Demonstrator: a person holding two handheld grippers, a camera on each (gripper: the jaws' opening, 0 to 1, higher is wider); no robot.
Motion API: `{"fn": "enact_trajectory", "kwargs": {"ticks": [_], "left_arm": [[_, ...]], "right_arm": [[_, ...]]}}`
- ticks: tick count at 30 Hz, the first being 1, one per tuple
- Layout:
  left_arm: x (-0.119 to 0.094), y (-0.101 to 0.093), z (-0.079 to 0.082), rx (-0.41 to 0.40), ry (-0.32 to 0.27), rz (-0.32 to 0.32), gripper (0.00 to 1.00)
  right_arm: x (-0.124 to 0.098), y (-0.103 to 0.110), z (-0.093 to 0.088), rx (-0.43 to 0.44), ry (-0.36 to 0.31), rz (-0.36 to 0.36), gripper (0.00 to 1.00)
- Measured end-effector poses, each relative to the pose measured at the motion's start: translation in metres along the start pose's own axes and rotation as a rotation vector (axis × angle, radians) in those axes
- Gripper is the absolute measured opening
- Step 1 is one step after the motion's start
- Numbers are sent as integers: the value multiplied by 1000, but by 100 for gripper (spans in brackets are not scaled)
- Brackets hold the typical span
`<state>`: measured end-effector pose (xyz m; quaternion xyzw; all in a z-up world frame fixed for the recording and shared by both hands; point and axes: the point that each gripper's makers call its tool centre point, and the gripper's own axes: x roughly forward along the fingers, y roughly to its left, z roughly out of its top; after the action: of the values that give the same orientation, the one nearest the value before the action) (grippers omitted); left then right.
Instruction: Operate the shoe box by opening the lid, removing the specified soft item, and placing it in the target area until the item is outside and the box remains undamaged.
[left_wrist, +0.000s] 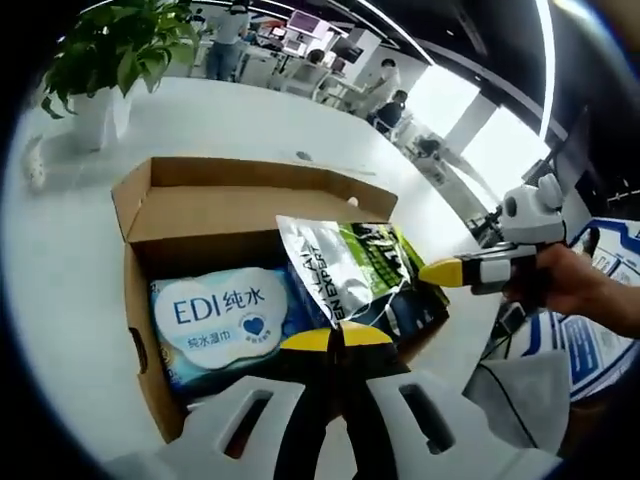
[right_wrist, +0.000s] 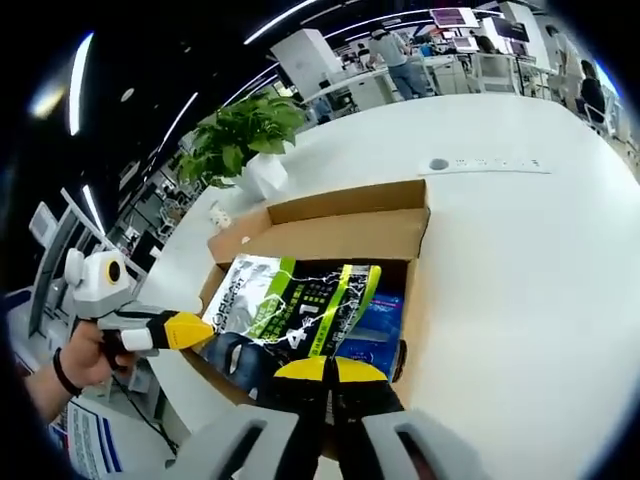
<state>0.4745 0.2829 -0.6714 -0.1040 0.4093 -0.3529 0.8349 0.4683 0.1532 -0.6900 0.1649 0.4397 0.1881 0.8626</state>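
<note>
**Box open, pouch gripped at both ends**

Left gripper view: the box (left_wrist: 150, 215) sits centre frame on the white table (left_wrist: 60, 270), lid folded back toward the top of the frame. Inside, at lower left, a blue wipes pack (left_wrist: 215, 315) lies flat. Over the right half of the box the glossy green-black pouch (left_wrist: 350, 270) is tilted, its silver upper edge raised above the box rim. The left gripper (left_wrist: 336, 338) rises from bottom centre — its yellow tips are together, clamped on the near edge of the pouch. The right gripper (left_wrist: 445, 272) enters from the right, held by a hand (left_wrist: 585, 290); its yellow tip touches the far right side of the pouch. A potted plant (left_wrist: 105, 60) stands at upper left; people and desks are visible at upper centre, in the background.

Right gripper view: the box (right_wrist: 340, 215) is centre frame, lid flap standing at its far side. The pouch (right_wrist: 290, 305) covers most of the opening; a strip of the blue wipes pack (right_wrist: 380, 320) shows at the right. The right gripper (right_wrist: 326, 368) at bottom centre has its tips together, pinching the pouch's near edge. The left gripper (right_wrist: 190, 330) comes in from the left, yellow tip against the pouch's left edge, held by a hand (right_wrist: 85, 360) at the left edge of the frame. The plant (right_wrist: 245, 135) sits above the box, upper left of centre — well apart from it.
</note>
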Motion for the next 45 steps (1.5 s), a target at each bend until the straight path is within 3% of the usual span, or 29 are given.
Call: {"fn": "enact_trajectory", "kwargs": {"ticks": [16,45], "left_arm": [[13,-36,10,75,7,-43,0],[75,-113,10,151,72,-150,0]], "right_arm": [[-33,-22,0,16,-44,-29,0],[-85,-107,-20,113,-82,-125,0]]}}
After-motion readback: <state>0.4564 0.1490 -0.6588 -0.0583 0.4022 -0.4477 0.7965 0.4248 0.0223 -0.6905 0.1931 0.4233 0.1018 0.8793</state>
